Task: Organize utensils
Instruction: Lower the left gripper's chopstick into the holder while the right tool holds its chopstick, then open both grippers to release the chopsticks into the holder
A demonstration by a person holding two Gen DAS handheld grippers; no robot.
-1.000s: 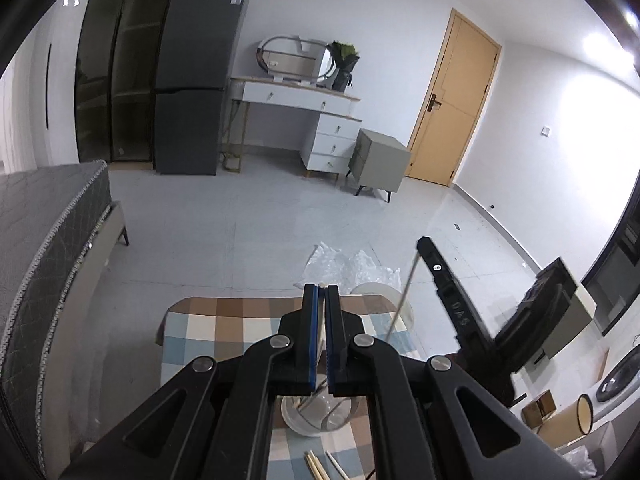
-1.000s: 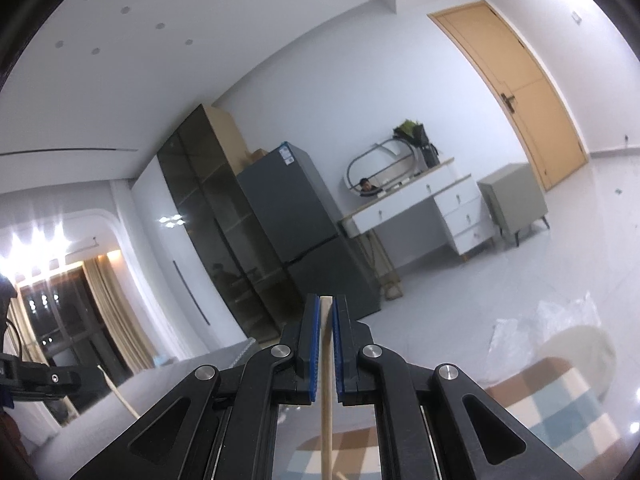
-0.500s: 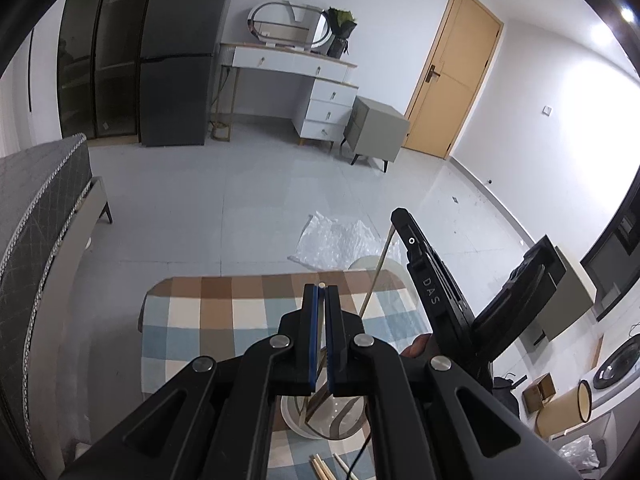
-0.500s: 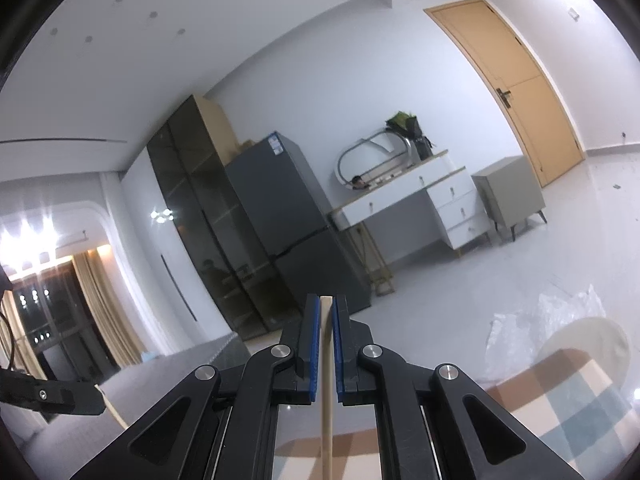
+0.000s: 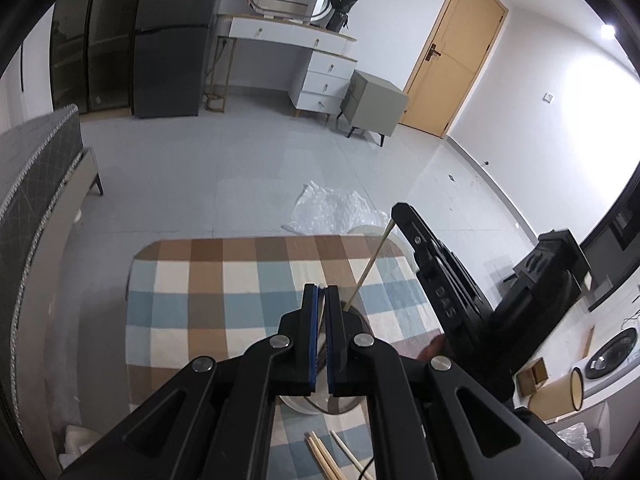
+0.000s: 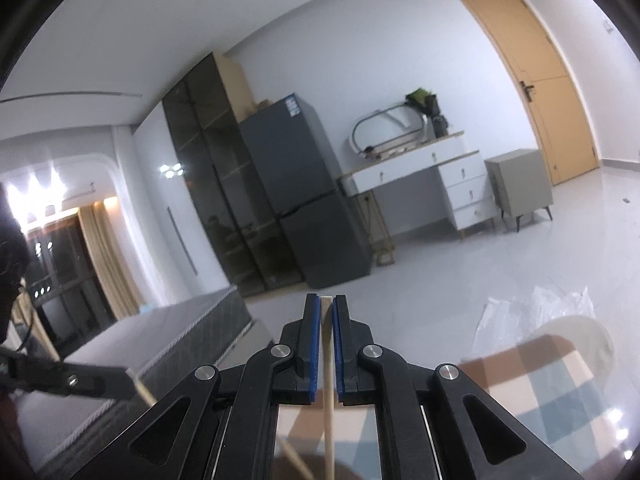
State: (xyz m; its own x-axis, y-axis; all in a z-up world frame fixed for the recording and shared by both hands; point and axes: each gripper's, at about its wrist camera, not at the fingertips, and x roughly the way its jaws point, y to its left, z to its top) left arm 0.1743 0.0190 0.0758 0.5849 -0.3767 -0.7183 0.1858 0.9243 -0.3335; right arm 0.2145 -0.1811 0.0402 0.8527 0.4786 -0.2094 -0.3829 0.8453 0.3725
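My left gripper (image 5: 321, 300) is shut on the rim of a clear glass cup (image 5: 320, 402) that stands on the checkered tablecloth (image 5: 224, 292). My right gripper (image 6: 327, 312) is shut on a wooden chopstick (image 6: 329, 392). In the left wrist view the right gripper (image 5: 404, 216) holds that chopstick (image 5: 370, 266) slanted, with its lower end at the cup's mouth. Several loose chopsticks (image 5: 332, 456) lie on the cloth in front of the cup. The left gripper shows at the left edge of the right wrist view (image 6: 132, 386).
The table is small, with rounded far corners. A white round stool (image 5: 370, 231) and crumpled plastic wrap (image 5: 332, 210) lie beyond its far edge. A grey bed (image 5: 36, 188) stands to the left. A bin (image 5: 566, 392) sits at the right.
The left wrist view has tilted down, so more of the tablecloth shows. The right gripper has lowered the chopstick toward the cup's mouth. Both grippers stay shut.
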